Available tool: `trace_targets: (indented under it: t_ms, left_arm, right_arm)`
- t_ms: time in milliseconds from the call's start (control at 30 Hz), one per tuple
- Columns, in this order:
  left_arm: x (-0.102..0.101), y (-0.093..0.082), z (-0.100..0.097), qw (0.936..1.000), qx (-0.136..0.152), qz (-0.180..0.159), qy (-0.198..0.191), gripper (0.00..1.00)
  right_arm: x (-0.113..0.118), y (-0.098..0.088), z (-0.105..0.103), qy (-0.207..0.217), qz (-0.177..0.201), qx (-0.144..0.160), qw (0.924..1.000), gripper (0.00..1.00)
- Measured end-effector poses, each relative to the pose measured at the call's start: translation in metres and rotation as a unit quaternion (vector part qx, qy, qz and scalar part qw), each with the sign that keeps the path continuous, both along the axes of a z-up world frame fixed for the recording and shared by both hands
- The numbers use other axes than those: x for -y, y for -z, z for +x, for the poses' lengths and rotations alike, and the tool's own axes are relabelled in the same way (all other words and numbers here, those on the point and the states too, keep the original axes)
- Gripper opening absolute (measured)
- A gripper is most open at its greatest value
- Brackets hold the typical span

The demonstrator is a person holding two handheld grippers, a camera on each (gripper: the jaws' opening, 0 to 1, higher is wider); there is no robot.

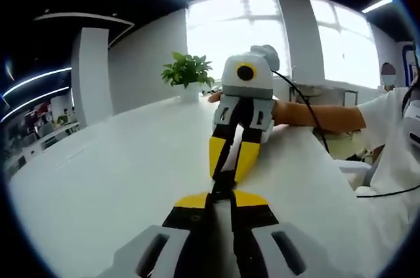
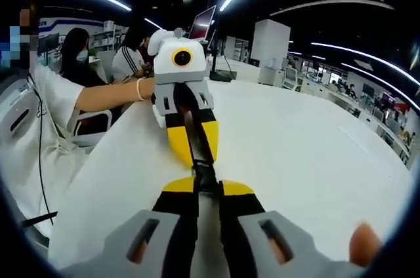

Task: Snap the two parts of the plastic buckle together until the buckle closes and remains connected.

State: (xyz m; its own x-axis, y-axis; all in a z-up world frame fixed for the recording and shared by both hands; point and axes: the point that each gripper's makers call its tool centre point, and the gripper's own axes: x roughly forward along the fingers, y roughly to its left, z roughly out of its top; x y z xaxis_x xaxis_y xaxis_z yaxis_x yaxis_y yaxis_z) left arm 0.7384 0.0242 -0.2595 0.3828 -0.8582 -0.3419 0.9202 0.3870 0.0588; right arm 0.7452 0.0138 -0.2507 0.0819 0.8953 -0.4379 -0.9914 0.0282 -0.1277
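The black plastic buckle [image 1: 223, 183] hangs in the air above the white table [image 1: 111, 173], stretched between my two grippers, which face each other tip to tip. My left gripper [image 1: 220, 197] rises from the bottom of the left gripper view, its yellow-tipped jaws shut on the near end. The right gripper [image 1: 228, 172] comes in from opposite, shut on the far end, with black strap running up between its fingers. In the right gripper view the buckle [image 2: 204, 177] sits between the right gripper [image 2: 203, 190] and the left gripper [image 2: 193, 157]. The join between the two parts is hidden by the tips.
A potted plant [image 1: 188, 71] stands at the table's far edge. A person's forearm [image 1: 315, 115] and a black cable [image 1: 308, 111] lie to the right. A laptop [image 2: 202, 23] and seated people [image 2: 75, 55] are beyond the table [image 2: 308, 140].
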Motion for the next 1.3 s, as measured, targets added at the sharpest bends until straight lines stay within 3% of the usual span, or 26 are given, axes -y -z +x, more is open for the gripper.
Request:
trace_targets:
  t_ms: [67,167,367,467,700,733,1033,1133,1167,1300]
  left_arm:
    - [0.0,-0.004,-0.001,0.9993,0.035,0.008,0.01,0.1]
    - [-0.003,-0.003,-0.002,0.9997,0.024,0.006,0.002,0.12]
    - [-0.009,-0.004,-0.001,0.9999,0.012,0.007,-0.009,0.15]
    - [-0.011,-0.005,-0.001,0.9999,0.01,0.007,-0.012,0.17]
    - [-0.013,-0.005,-0.002,0.9999,0.009,0.006,-0.012,0.17]
    - [-0.013,-0.006,-0.002,0.9998,0.009,0.006,-0.013,0.17]
    - [-0.016,-0.007,0.009,0.9986,0.031,0.011,-0.042,0.17]
    - [-0.019,-0.008,0.023,0.9969,0.036,0.015,-0.068,0.17]
    - [-0.019,-0.008,0.027,0.9964,0.037,0.015,-0.075,0.16]
    - [-0.017,-0.007,0.035,0.9968,0.023,0.015,-0.075,0.15]
  right_arm:
    - [0.0,0.0,0.0,-0.003,0.0,0.004,1.0,0.11]
    - [0.0,-0.001,-0.008,-0.007,-0.003,0.026,0.9996,0.12]
    - [0.0,-0.004,-0.002,-0.003,0.004,0.016,0.9999,0.17]
    - [0.001,-0.01,-0.01,-0.001,0.02,0.01,0.9997,0.17]
    - [0.0,-0.003,-0.021,0.001,0.012,0.004,0.9999,0.17]
    - [0.001,-0.002,-0.012,0.004,0.009,0.0,0.9999,0.17]
    - [0.0,0.003,-0.005,0.019,0.009,-0.003,0.9998,0.17]
    - [0.001,0.005,0.004,0.034,0.013,-0.004,0.9993,0.17]
    - [0.001,0.003,0.009,0.04,0.02,0.003,0.999,0.17]
    - [0.011,0.005,0.024,0.06,0.024,-0.015,0.9978,0.17]
